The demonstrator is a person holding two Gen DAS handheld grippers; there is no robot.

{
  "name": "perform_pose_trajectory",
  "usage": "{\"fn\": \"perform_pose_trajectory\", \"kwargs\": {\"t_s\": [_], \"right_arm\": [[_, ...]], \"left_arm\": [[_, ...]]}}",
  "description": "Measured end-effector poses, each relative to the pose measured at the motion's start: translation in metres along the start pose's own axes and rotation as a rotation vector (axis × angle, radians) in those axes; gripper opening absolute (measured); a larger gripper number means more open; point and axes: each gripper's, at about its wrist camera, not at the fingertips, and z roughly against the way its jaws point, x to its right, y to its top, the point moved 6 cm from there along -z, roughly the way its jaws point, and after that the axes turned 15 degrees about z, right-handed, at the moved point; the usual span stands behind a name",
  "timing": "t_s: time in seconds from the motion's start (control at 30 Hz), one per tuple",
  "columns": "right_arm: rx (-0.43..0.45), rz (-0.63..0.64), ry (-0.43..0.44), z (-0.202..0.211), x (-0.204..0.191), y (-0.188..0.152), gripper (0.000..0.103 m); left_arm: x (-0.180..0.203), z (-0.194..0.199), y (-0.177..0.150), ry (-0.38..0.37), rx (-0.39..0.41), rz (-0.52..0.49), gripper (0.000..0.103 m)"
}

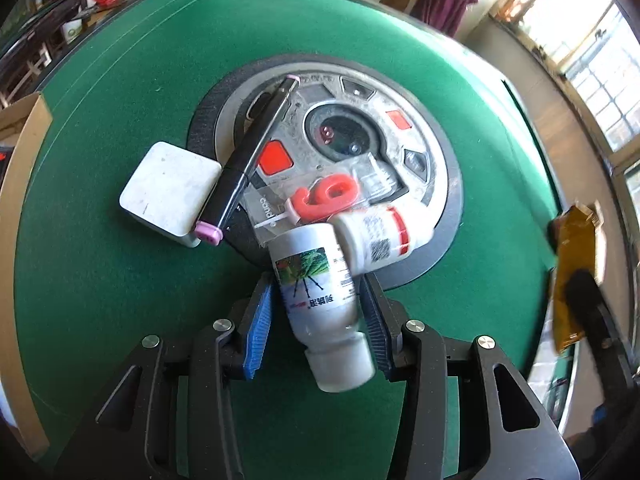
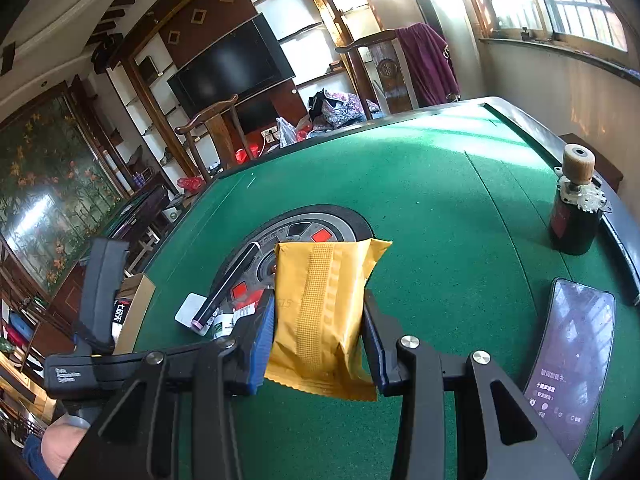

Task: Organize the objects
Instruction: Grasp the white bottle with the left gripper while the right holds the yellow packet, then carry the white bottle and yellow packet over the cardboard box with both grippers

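The left hand-held gripper (image 1: 316, 320) stands apart around the white plastic bottle (image 1: 320, 300) lying on the green felt tabletop (image 1: 100, 280), probably light, stiff and slippery, while the right hand-held gripper (image 2: 318, 332) is clamped on a soft yellow foil packet (image 2: 320, 312).

Left gripper (image 1: 316, 312) jaws parted, right gripper (image 2: 318, 336) clamped

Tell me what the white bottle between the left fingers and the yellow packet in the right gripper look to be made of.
White bottle: likely plastic, smooth and slightly glossy, with a printed paper or film label wrapped around it. Yellow packet: looks like thin matte film or foil wrapping, with a crimped centre seam and a zigzag-cut end; which exactly is unclear.
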Motion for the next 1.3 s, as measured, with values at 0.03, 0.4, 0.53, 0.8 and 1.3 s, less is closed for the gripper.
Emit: {"fn": "perform_pose_trajectory", "kwargs": {"t_s": [0.03, 0.4, 0.53, 0.8, 1.3], "right_arm": [[-0.001, 0.001, 0.002, 0.000, -0.001, 0.000, 0.040], [-0.011, 0.046, 0.023, -0.006, -0.019, -0.003, 0.040], [-0.014, 0.059, 0.032, -0.008, -0.025, -0.004, 0.040], [-0.036, 0.058, 0.032, -0.015, -0.026, -0.010, 0.040], [-0.056, 0.094, 0.036, -0.025, -0.033, -0.014, 0.040]], "left_arm": [[-0.001, 0.002, 0.000, -0.006, 0.016, -0.013, 0.043], [-0.018, 0.024, -0.043, -0.064, 0.060, -0.133, 0.034], [-0.020, 0.036, -0.054, -0.098, 0.061, -0.147, 0.034], [-0.027, 0.048, -0.057, -0.127, 0.072, -0.152, 0.034], [-0.047, 0.064, -0.055, -0.207, 0.095, -0.117, 0.034]]}}
